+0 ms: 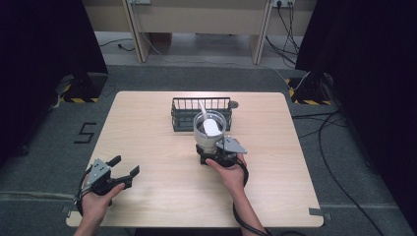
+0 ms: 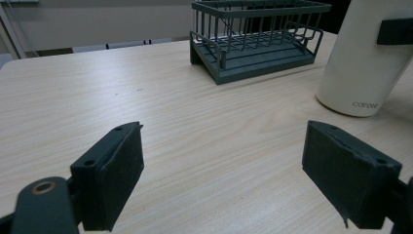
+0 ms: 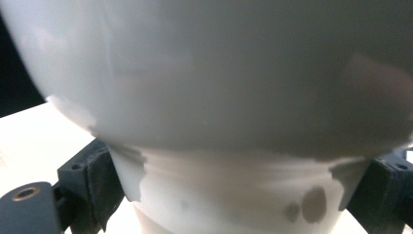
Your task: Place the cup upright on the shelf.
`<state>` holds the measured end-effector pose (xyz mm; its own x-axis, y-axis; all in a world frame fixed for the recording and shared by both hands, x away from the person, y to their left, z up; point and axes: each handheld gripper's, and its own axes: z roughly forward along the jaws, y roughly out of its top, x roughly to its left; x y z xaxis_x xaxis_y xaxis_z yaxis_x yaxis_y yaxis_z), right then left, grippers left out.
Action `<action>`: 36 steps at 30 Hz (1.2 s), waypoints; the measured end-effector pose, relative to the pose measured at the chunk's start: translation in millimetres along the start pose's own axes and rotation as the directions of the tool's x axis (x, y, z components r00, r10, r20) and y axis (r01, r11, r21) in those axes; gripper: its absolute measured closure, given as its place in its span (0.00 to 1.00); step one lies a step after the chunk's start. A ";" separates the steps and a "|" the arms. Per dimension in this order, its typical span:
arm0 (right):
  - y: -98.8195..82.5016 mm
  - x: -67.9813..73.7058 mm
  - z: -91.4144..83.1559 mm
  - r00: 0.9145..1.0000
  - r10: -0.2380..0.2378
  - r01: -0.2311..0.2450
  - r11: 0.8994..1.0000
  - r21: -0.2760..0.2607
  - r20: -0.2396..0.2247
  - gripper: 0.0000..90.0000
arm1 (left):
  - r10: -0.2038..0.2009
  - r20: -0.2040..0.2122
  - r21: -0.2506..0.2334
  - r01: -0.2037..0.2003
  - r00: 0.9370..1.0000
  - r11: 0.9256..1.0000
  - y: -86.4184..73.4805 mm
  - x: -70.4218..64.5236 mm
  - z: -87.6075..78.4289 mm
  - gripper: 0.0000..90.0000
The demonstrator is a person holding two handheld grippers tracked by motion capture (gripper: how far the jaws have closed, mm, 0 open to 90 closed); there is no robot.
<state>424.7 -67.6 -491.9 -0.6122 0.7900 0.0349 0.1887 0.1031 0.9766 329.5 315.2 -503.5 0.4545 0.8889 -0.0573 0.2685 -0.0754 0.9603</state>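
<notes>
A white cup (image 1: 209, 138) stands upright at the table's middle, just in front of a dark wire rack (image 1: 186, 112). A white spoon-like thing (image 1: 210, 126) leans inside the cup. My right gripper (image 1: 215, 149) comes at the cup from the near side. In the right gripper view the cup (image 3: 219, 97) sits between the jaws, and both pads press on its narrower lower part. My left gripper (image 1: 126, 164) rests open near the front left of the table with nothing between its fingers. The left gripper view looks past its open jaws to the rack (image 2: 253, 48) and the cup (image 2: 360, 63).
The wooden table (image 1: 147, 132) has bare wood between my two hands and left of the rack. A small dark round thing (image 1: 234, 104) lies by the rack's right end. Black curtains stand on both sides, and cables (image 1: 334, 162) run across the floor at the right.
</notes>
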 end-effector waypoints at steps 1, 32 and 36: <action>0.9 -0.4 0.0 1.000 0.000 0.000 1.000 0.000 0.002 0.11 | -0.001 0.000 0.000 0.001 1.000 1.000 0.0 0.1 0.0 0.16; 30.1 -12.5 11.2 0.999 0.022 -0.024 0.996 0.081 0.024 0.12 | -0.013 -0.002 -0.004 0.013 1.000 1.000 0.1 1.6 -0.4 0.16; 33.5 -14.5 13.7 0.999 0.027 -0.030 0.996 0.088 0.029 0.12 | -0.014 -0.002 -0.004 0.014 1.000 1.000 0.0 1.8 -0.4 0.16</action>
<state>450.4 -67.3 -462.6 -0.5840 0.8098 0.0554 0.2736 0.1322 0.9527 330.0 317.0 -503.5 0.4488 0.8909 -0.0706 0.2720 -0.0610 0.9604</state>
